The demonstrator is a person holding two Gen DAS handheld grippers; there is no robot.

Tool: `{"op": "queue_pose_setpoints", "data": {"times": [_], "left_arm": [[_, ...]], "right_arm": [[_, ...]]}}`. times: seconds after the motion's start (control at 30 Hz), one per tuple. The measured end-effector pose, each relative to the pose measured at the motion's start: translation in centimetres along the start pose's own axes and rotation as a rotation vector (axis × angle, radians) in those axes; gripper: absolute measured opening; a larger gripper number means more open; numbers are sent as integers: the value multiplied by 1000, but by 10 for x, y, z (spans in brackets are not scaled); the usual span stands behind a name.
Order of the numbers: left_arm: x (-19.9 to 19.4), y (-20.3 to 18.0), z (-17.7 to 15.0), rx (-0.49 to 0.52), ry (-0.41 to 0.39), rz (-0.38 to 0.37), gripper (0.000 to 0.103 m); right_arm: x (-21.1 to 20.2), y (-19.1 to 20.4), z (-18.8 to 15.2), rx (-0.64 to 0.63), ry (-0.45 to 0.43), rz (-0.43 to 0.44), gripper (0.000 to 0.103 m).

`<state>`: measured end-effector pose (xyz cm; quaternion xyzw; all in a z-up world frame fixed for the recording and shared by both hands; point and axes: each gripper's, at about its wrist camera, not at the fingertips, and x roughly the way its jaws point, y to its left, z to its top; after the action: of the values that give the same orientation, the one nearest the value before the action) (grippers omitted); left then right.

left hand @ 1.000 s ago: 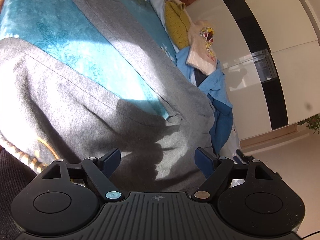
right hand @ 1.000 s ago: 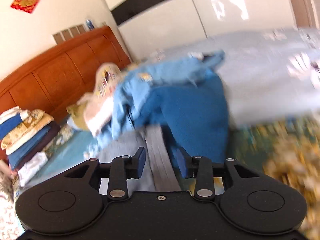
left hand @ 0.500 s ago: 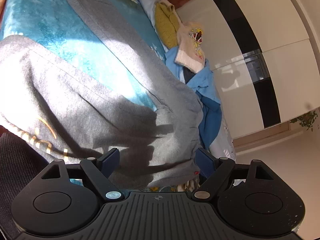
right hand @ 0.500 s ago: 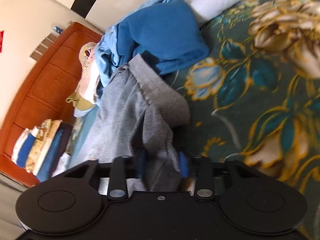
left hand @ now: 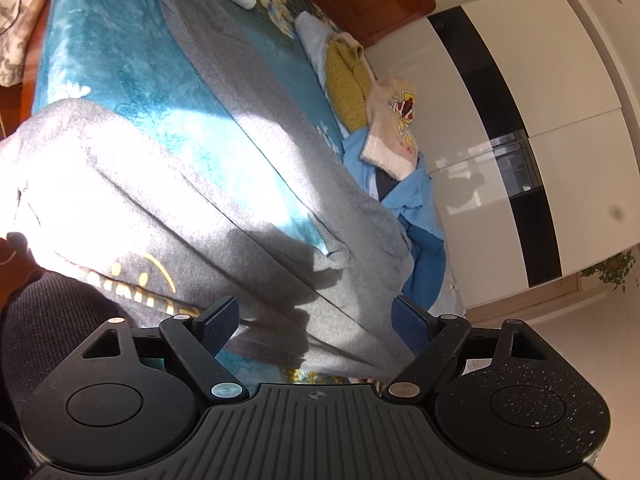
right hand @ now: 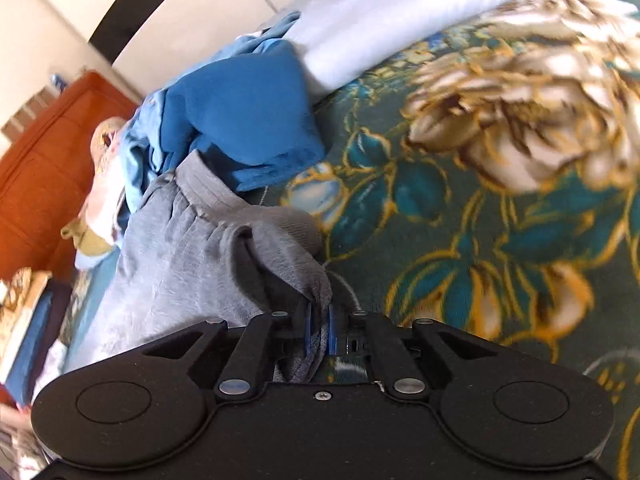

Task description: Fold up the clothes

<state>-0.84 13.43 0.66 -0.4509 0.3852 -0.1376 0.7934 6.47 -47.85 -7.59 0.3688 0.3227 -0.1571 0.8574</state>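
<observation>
The right tool (right hand: 318,330) is closed tightly on the ribbed waistband of the grey sweatpants (left hand: 248,216), a soft, limp, fairly heavy garment that sags unless taken by waistband or cuffs, while the left tool (left hand: 314,330) hovers wide open and empty above them on the bed (left hand: 132,80), the blue clothes (right hand: 240,120) lying beyond.

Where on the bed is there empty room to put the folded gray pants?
The floral blanket right of the gray pants lies bare, below the white bedding. Bare teal blanket shows between the pant legs. It's crowded at the blue clothes and the yellow knit.
</observation>
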Motion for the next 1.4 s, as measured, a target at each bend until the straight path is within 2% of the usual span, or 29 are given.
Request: {"op": "queue_pose_setpoints", "data": {"times": [0.07, 0.13, 0.2, 0.3, 0.4, 0.43, 0.5, 0.57, 0.67, 0.8, 0.93, 1.03, 1.17, 1.3, 1.4], "left_arm": [[-10, 5, 6, -6, -40, 5, 82], [-23, 14, 11, -30, -93, 23, 83], [-37, 26, 16, -66, -158, 56, 83], [-55, 45, 23, -90, -231, 137, 83], [-61, 55, 27, -93, -245, 178, 83], [-58, 55, 26, -93, -231, 176, 83], [-48, 56, 23, -93, -197, 167, 83], [-39, 56, 21, -92, -163, 159, 83], [-25, 52, 9, -77, -87, 143, 83], [-13, 43, -7, -25, -8, 95, 83], [-11, 43, -11, -17, 10, 83, 83], [-10, 43, -14, -14, 21, 75, 83], [-9, 44, -18, -8, 36, 64, 83], [-8, 45, -19, -18, 41, 64, 83], [-6, 46, -19, -23, 47, 66, 83]], "right_arm": [[0, -1, -4, 9, -7, -2, 8], [-7, -5, 0, 25, 3, 3, 17], [-18, -4, 5, 46, -14, -4, 31], [-38, 2, 7, 5, -47, -16, 32], [-56, 17, 2, -88, -55, 6, 32], [-61, 23, -1, -115, -50, 26, 33], [-68, 39, -13, -166, 4, 126, 34], [-70, 61, -32, -252, 92, 222, 35], [-66, 86, -63, -354, 182, 276, 35], [-56, 93, -89, -340, 296, 282, 36], [-53, 93, -114, -326, 430, 326, 37], [-54, 105, -135, -361, 455, 342, 37], [-44, 122, -153, -336, 499, 389, 37], [-25, 146, -180, -340, 602, 434, 38], [-16, 164, -193, -365, 614, 462, 39]]}}
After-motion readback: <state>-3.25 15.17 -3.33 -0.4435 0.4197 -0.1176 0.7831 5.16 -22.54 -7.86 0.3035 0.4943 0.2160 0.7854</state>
